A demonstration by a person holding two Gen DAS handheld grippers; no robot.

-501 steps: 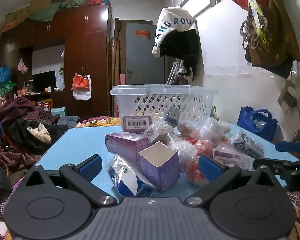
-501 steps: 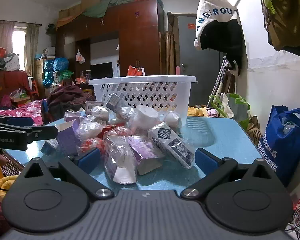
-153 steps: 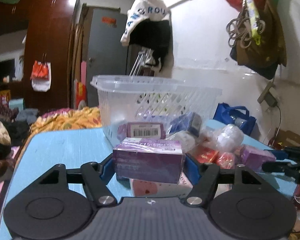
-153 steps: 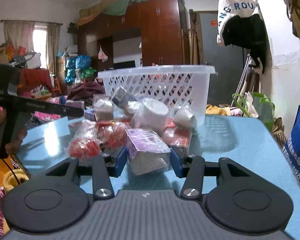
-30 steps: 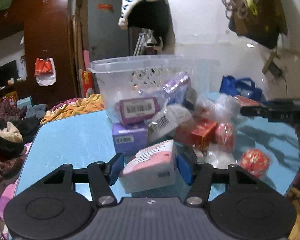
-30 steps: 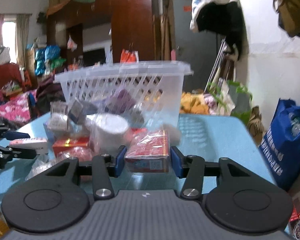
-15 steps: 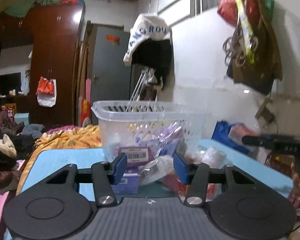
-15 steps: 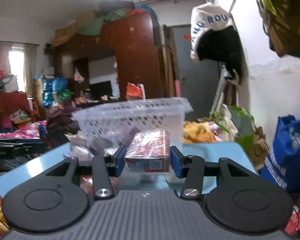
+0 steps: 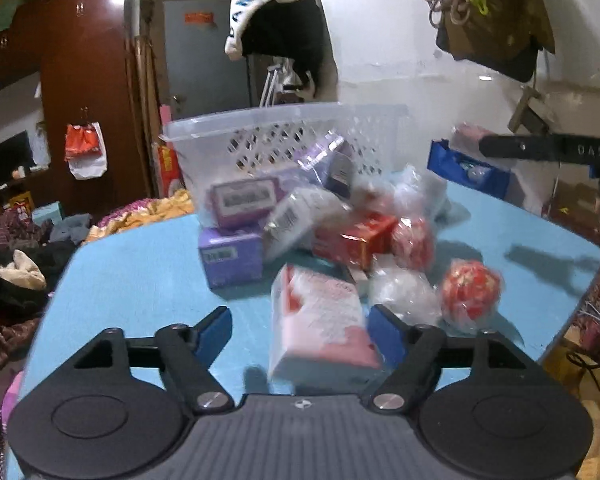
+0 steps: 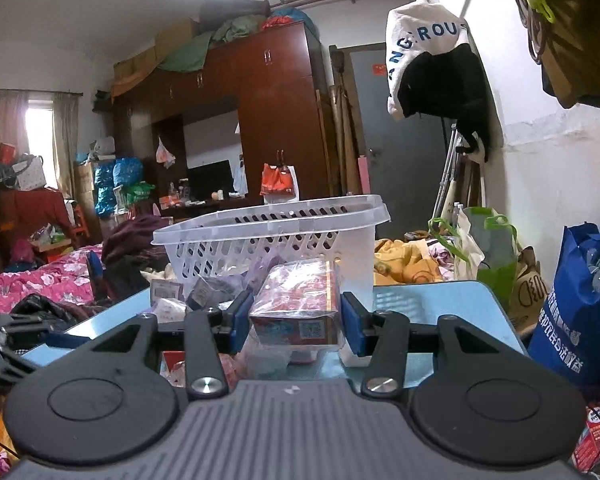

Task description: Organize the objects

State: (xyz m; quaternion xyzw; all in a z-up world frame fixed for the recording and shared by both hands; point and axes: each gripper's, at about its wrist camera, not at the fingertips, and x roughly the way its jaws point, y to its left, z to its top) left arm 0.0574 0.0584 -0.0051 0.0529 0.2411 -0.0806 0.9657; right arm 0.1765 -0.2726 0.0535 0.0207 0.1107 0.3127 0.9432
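On the white and black garment (image 9: 278,12) hanging high on the far wall, blue capital letters read "ANG ROU" across its white upper part; the same letters show on it in the right wrist view, the rest hidden in the folds. The black gripper bar (image 9: 548,148) entering from the right in the left wrist view carries pale letters "OAS" or "DAS"; which, cannot be told. The blue bag (image 10: 580,300) on the floor at the right has a row of white characters along its lower side, too small to read. Barcode labels on the purple boxes (image 9: 244,200) are blurred, as is the orange sign (image 9: 199,17) on the grey door.
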